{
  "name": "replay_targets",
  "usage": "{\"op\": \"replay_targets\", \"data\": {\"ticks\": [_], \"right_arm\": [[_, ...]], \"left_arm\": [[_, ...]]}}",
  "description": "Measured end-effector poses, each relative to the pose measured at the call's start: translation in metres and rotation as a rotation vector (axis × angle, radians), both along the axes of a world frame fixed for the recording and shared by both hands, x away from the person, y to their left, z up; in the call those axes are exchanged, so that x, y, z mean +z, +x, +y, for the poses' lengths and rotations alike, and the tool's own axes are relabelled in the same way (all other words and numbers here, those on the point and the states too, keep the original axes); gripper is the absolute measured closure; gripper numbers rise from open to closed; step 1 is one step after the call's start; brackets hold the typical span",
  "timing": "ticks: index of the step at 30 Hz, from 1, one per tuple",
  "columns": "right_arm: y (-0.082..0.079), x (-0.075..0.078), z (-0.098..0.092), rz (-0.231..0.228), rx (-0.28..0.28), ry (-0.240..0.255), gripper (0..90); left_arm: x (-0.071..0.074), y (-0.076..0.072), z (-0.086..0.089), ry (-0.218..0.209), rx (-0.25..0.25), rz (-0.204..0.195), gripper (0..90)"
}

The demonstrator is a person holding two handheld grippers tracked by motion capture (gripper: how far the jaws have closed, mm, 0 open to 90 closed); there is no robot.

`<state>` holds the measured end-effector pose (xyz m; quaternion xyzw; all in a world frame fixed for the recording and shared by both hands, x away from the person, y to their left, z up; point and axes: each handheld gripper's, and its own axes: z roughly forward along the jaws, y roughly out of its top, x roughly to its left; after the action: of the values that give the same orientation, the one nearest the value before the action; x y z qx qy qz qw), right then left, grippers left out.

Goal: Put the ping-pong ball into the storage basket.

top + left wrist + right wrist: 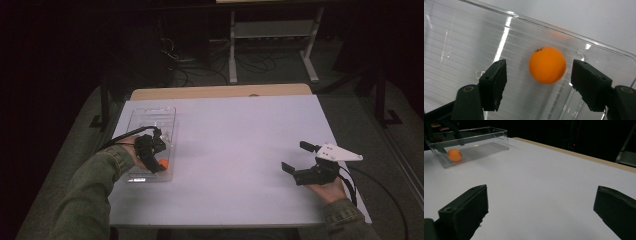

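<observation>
A white table top takes up the middle and lower part of the high view, with a strip of pale wood showing along its far edge. Around it the room is dim, and the upper left of the frame is almost black. Grey floor shows to the right of the table and beyond it. At the top centre stands a light metal frame with a low shelf on two legs, and dark cables lie tangled on the floor just left of it. A dark stand rises at the upper right.
</observation>
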<state>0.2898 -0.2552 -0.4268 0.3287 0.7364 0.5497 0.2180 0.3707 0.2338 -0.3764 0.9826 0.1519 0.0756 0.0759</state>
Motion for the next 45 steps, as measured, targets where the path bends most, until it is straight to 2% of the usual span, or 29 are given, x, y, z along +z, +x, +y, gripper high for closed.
{"op": "replay_targets", "data": {"ticks": [13, 17, 22, 24, 29, 37, 45], "right_arm": [[-0.001, 0.000, 0.000, 0.000, -0.001, -0.001, 0.0], [-0.001, 0.000, 0.000, 0.001, -0.001, -0.001, 0.0], [-0.001, 0.000, -0.001, 0.001, -0.003, -0.001, 0.0], [-0.001, 0.000, -0.001, 0.001, -0.004, -0.001, 0.0], [-0.001, 0.000, -0.001, 0.002, -0.004, -0.004, 0.0], [-0.002, 0.000, -0.001, 0.000, -0.007, -0.002, 0.0], [-0.002, 0.000, -0.001, 0.002, -0.008, -0.003, 0.0]], "left_arm": [[0.010, -0.001, 0.002, -0.002, 0.030, -0.057, 13.5], [0.015, 0.000, 0.003, -0.018, 0.050, -0.084, 12.1], [0.020, 0.000, 0.005, -0.039, 0.066, -0.100, 3.7], [0.022, -0.001, 0.006, -0.051, 0.070, -0.108, 0.0], [0.032, -0.003, 0.009, -0.113, 0.078, -0.123, 0.0], [0.045, -0.016, 0.016, -0.211, 0.089, -0.188, 0.0], [0.046, -0.024, 0.025, -0.256, 0.110, -0.208, 0.0]]}}
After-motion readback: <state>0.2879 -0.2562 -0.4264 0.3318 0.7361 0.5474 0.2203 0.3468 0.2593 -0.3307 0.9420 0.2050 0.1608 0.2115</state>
